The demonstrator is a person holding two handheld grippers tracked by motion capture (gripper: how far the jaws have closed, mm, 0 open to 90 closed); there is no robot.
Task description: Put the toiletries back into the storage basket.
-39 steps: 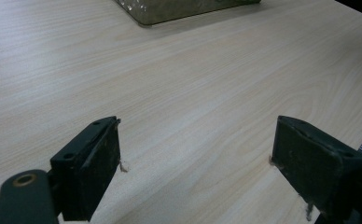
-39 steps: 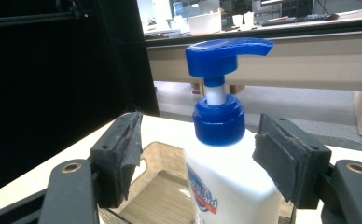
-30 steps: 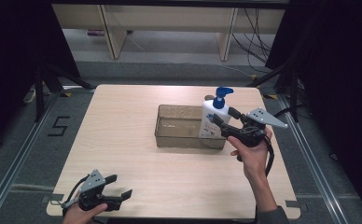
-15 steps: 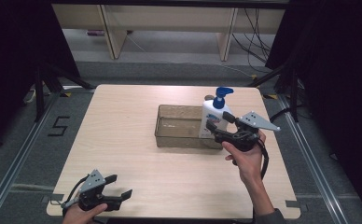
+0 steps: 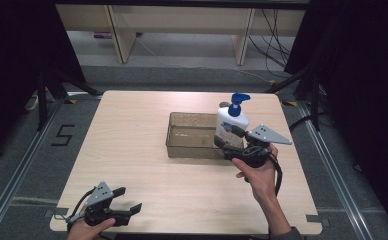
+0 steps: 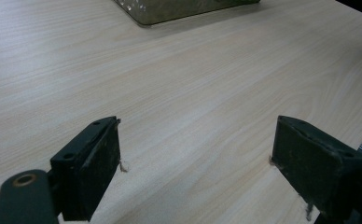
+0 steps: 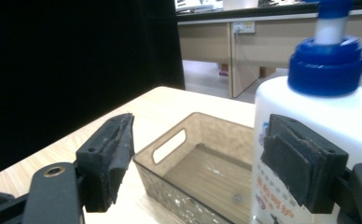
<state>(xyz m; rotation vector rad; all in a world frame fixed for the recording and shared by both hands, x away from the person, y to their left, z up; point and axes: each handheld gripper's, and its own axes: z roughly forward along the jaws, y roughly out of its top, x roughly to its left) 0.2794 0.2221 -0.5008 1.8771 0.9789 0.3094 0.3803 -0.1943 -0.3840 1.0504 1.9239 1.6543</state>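
Note:
A white pump bottle [image 5: 230, 120] with a blue pump head stands upright at the right end of a clear brown bin [image 5: 182, 150], seemingly inside it. My right gripper [image 5: 226, 137] is at the bottle's lower body, and its jaws have just been opening. In the right gripper view the right gripper [image 7: 198, 154] stands open: the bin [image 7: 202, 116] shows through the gap, while the bottle [image 7: 309, 102] rises just behind the right pad, with no pad pressing on it. My left gripper [image 5: 129, 199] rests open near the table's front left corner. Bare wood lies between the left gripper's [image 6: 193, 158] jaws.
The wooden table [image 5: 132, 125] stands on a grey floor with metal rails on either side. Shelving legs and cables lie beyond its far edge. A corner of the bin [image 6: 170, 9] shows at the top of the left gripper view.
My right hand has shifted a little left and down beside the bottle, and its jaws stand wider. The bottle, the bin and the left gripper have stayed put.

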